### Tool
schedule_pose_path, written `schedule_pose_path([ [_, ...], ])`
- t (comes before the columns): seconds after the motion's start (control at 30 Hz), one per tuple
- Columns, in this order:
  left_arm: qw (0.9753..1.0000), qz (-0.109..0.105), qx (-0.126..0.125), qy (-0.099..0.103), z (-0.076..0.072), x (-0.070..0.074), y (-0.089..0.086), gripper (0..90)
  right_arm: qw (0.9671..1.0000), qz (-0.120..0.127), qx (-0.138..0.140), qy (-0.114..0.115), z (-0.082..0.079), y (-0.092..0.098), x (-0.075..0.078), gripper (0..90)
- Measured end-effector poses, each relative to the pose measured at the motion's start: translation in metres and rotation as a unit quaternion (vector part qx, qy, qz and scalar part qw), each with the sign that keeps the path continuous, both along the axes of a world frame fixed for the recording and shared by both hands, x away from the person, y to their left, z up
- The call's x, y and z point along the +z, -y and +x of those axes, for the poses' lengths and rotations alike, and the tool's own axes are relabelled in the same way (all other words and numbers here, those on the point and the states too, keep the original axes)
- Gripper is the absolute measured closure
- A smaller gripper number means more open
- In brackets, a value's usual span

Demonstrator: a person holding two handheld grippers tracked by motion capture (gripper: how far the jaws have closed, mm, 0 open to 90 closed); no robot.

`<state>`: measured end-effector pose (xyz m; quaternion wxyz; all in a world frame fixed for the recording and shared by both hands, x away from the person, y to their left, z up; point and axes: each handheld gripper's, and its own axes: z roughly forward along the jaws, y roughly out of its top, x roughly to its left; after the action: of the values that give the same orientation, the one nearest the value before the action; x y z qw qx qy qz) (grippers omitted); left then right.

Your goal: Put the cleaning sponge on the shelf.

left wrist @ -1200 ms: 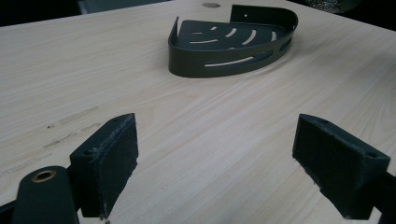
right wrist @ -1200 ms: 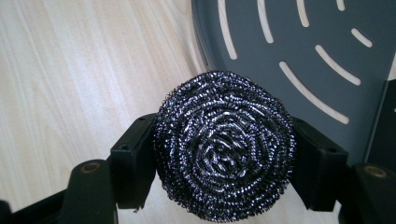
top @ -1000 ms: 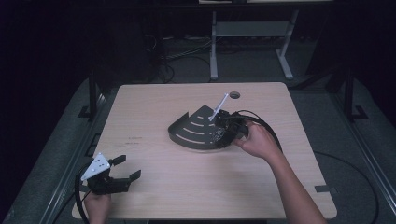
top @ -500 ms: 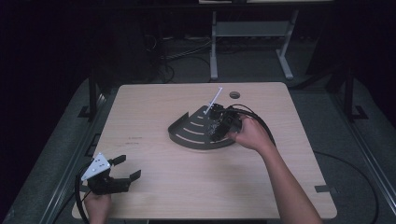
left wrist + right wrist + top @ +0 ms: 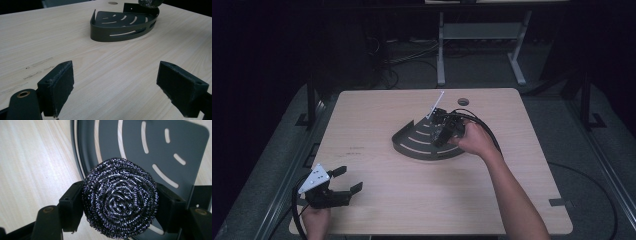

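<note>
1. Steel-wool scourer (image 5: 120,198), clamped between the jaws of the right tongs (image 5: 443,131), now hangs over the rim of the dark slotted corner tray (image 5: 422,142) at the centre of the high view; a second ago the tongs sat further right, so the scourer has been carried inward over the tray.
2. That shift suggests the drop into the tray is near, and the jaws only need lowering and opening.
3. Left tongs (image 5: 343,186), at the lower left of the high view, are released, jaws spread wide over bare surface (image 5: 382,115), well apart from the tray and unmoved.
4. Nothing lies between scourer and tray floor; only the tray's raised back wall, at the top of the left gripper view, might catch the jaws.
</note>
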<state>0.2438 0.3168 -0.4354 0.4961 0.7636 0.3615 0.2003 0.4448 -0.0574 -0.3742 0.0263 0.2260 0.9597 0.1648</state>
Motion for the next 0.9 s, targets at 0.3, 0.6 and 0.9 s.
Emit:
schedule_pose_path([
  [0.3,1.0,0.001,-0.001,0.0,0.0,0.0,0.0,13.7,0.9999,-0.003,-0.011,0.0,0.009,-0.003,-0.013,31.3],
  [0.6,1.0,0.0,0.0,0.002,0.0,0.001,-0.001,13.7,0.9998,-0.005,-0.021,-0.007,0.017,-0.004,-0.025,31.2],
  [0.9,1.0,0.0,-0.001,0.001,0.0,0.001,0.0,13.7,0.9993,0.0,-0.03,-0.02,0.023,-0.003,-0.036,31.3],
])
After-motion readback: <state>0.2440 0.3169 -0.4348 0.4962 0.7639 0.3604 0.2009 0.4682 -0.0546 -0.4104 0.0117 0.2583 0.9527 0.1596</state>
